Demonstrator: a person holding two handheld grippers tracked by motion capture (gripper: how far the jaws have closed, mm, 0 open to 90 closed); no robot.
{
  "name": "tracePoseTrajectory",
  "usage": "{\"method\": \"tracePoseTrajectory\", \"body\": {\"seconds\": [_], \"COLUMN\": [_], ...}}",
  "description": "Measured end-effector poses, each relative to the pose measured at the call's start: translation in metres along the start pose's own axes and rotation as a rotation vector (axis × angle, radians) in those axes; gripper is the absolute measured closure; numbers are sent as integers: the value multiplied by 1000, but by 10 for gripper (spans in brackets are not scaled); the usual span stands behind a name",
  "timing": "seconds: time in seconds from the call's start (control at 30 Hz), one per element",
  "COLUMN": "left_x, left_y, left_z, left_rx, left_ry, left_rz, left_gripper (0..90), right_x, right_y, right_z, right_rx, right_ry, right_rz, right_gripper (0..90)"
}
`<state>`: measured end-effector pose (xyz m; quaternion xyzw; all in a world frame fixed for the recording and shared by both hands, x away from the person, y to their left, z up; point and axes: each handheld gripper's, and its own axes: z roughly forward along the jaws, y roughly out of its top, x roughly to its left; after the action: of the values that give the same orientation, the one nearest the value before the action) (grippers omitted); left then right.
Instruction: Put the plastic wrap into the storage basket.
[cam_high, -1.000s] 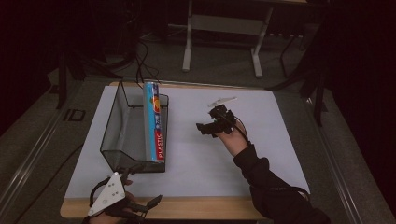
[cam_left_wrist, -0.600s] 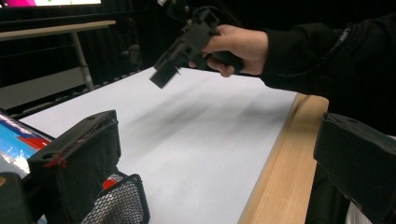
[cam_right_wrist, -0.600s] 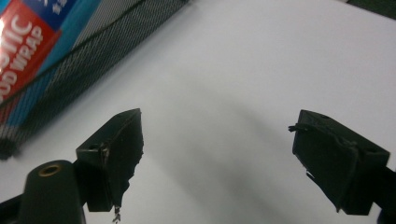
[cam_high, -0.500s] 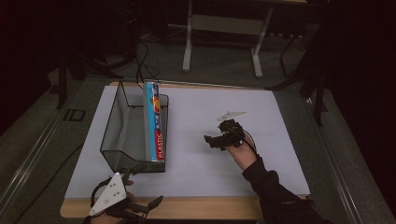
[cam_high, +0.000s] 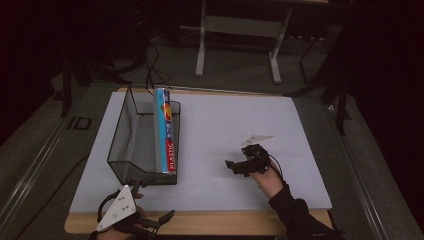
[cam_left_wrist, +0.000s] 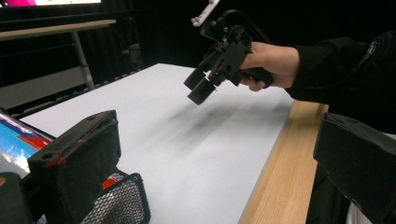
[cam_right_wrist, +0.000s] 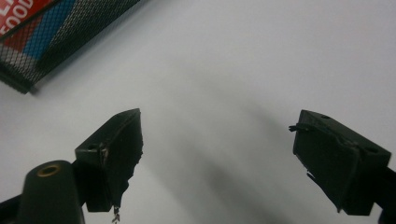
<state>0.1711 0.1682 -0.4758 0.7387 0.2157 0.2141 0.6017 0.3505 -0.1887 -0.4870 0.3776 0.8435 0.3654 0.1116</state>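
a: where is the plastic wrap box (cam_high: 167, 131)?
b: it lies lengthwise along the right wall of the mesh basket (cam_high: 120, 134), near the left edge of the desk (cam_high: 235, 120). the wall props it on its long side, so the label faces up.

a: and the right hand-held gripper (cam_high: 239, 166)?
b: over the bare sheet towards the near right corner, well apart from the basket. its jaws stand wide with nothing between them; it appears to be done with the box.

a: the left hand-held gripper (cam_high: 159, 221)?
b: at the near left edge, just in front of the basket, jaws apart and empty, likely waiting out of the way.
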Motion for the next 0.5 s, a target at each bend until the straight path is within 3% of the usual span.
{"method": "tracePoseTrajectory", "body": {"seconds": [0.5], "left_x": [1], "left_y": [-1], "left_z": [1], "left_rx": [16], "left_ry": [-1], "left_rz": [5], "left_gripper": [12], "right_x": [2], "right_y": [-7], "right_z": [2], "right_rx": [-27], "right_ry": [-31], "right_rz": [-64], "right_gripper": [155]}}
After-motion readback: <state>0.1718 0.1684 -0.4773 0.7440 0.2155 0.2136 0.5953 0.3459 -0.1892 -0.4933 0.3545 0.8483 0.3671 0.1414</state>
